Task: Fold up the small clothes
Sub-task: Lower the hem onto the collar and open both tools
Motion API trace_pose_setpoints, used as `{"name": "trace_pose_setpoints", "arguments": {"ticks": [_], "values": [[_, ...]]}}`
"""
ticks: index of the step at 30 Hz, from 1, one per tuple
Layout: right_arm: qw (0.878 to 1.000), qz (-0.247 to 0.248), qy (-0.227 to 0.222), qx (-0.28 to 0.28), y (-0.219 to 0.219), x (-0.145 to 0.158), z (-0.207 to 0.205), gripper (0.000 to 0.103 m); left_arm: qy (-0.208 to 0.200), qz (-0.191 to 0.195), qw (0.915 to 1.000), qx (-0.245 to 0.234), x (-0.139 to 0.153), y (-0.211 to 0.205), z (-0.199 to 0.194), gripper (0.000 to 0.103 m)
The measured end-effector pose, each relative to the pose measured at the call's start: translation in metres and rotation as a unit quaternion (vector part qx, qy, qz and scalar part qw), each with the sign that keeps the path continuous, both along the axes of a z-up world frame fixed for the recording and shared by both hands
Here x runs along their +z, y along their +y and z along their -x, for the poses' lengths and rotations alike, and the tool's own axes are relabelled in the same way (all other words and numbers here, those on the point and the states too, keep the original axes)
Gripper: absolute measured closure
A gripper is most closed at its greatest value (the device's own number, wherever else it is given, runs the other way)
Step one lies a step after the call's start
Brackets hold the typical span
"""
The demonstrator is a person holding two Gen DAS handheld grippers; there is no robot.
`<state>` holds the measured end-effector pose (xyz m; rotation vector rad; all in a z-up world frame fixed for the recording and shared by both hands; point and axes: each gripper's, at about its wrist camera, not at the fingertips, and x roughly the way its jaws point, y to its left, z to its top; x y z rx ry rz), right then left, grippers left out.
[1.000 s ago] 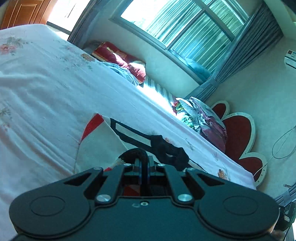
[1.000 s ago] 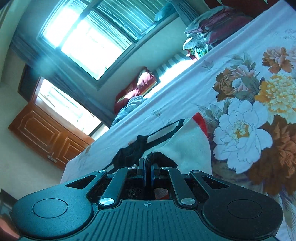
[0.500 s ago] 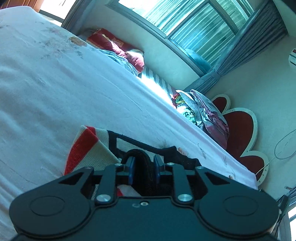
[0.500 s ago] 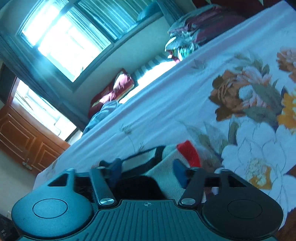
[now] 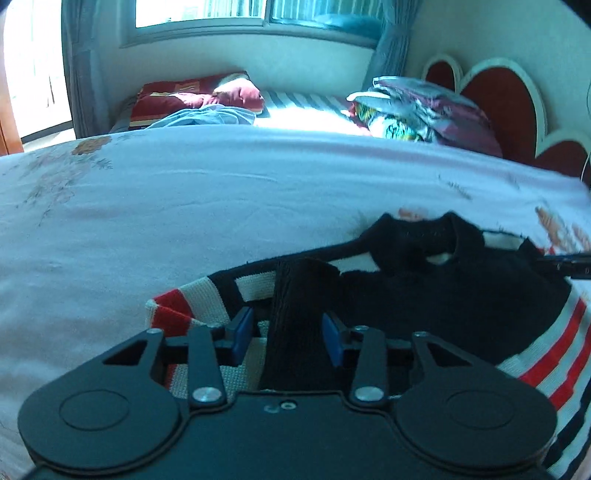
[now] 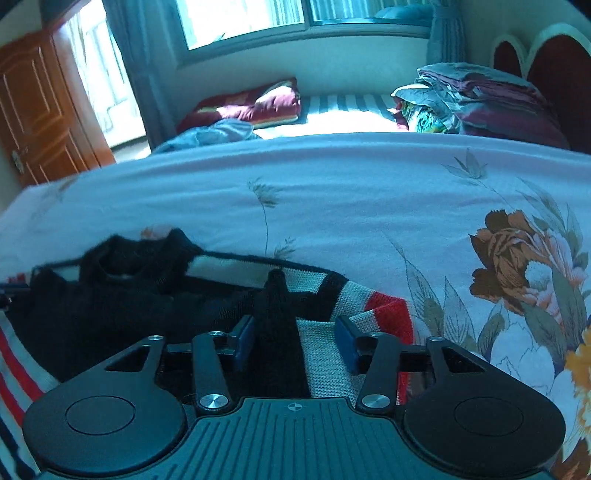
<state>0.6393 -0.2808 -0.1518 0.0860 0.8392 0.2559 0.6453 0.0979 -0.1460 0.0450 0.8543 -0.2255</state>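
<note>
Left wrist view: a small knitted sweater (image 5: 461, 295) lies on the bed, black across the chest and collar, with cream, red and dark stripes at its edges. A black sleeve (image 5: 295, 314) is folded in over the body and runs straight back between the pads of the left gripper (image 5: 286, 338). A second ago this gripper was pinched shut on the knit with the garment lifted at a slant; now the garment lies flat and the jaws are opening, the blue pads standing clear of the sleeve on both sides.

The right wrist view shows the mirror image. The other black sleeve (image 6: 277, 317) lies folded inward, between the pads of the right gripper (image 6: 297, 341). This gripper was also clamped a second ago, sprang wide, and its jaws are now closing again — though the right-hand pad is still apart from the fabric and nothing is gripped.

Read together, both sleeves appear to have been laid in and let go, so the sleeve fold looks done; a fold of the body likely remains.

Around the sweater stretches a pale floral bedsheet (image 6: 332, 206). Beyond it are pillows (image 5: 199, 96), a stack of bedding (image 5: 424, 107), a red headboard (image 5: 509, 96) and a bright window (image 5: 199, 13).
</note>
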Motion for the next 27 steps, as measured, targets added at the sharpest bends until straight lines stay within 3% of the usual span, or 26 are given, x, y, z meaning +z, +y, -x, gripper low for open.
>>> {"name": "trace_pose_setpoints", "arguments": {"ticks": [2, 3, 8, 13, 17, 18, 19, 20, 21, 22, 24, 27], "values": [[0.999, 0.026, -0.021, 0.026, 0.009, 0.000, 0.004, 0.094, -0.013, -0.021, 0.9997, -0.005, -0.002, -0.004, 0.003, 0.098], [0.998, 0.040, -0.030, 0.032, 0.012, -0.001, 0.004, 0.099, -0.024, -0.018, 0.9996, -0.001, 0.000, -0.002, 0.005, 0.098], [0.995, 0.040, -0.089, -0.013, 0.006, 0.010, 0.009, 0.099, -0.091, 0.011, 0.9939, 0.062, 0.017, 0.010, 0.013, 0.098], [0.997, 0.068, -0.037, -0.024, 0.010, -0.020, -0.008, 0.099, -0.048, -0.037, 0.9965, 0.058, -0.009, -0.003, -0.006, 0.098], [0.995, 0.083, -0.045, -0.029, 0.015, -0.020, -0.004, 0.099, -0.066, -0.081, 0.9936, 0.042, -0.010, -0.017, 0.001, 0.094], [0.995, 0.086, -0.046, -0.033, 0.015, -0.016, -0.002, 0.090, -0.066, -0.086, 0.9931, 0.044, -0.007, -0.017, 0.002, 0.090], [0.993, 0.095, -0.057, -0.040, 0.017, -0.010, 0.001, 0.062, -0.074, -0.086, 0.9923, 0.050, 0.001, -0.018, 0.007, 0.075], [0.990, 0.101, -0.088, -0.044, 0.021, 0.001, 0.011, 0.049, -0.097, -0.084, 0.9903, 0.053, 0.010, -0.020, 0.015, 0.059], [0.989, 0.090, -0.114, -0.038, 0.024, 0.010, 0.018, 0.043, -0.122, -0.077, 0.9884, 0.049, 0.020, -0.025, 0.025, 0.053], [0.990, 0.072, -0.118, -0.024, 0.029, 0.016, 0.023, 0.043, -0.131, -0.061, 0.9885, 0.044, 0.027, -0.031, 0.031, 0.048], [0.993, 0.046, -0.104, 0.028, 0.053, 0.021, 0.026, 0.043, -0.117, -0.016, 0.9929, 0.005, 0.032, -0.053, 0.035, 0.048], [0.991, 0.033, -0.074, 0.105, 0.097, 0.013, 0.028, 0.055, -0.081, 0.012, 0.9956, -0.044, 0.020, -0.090, 0.034, 0.052]]}}
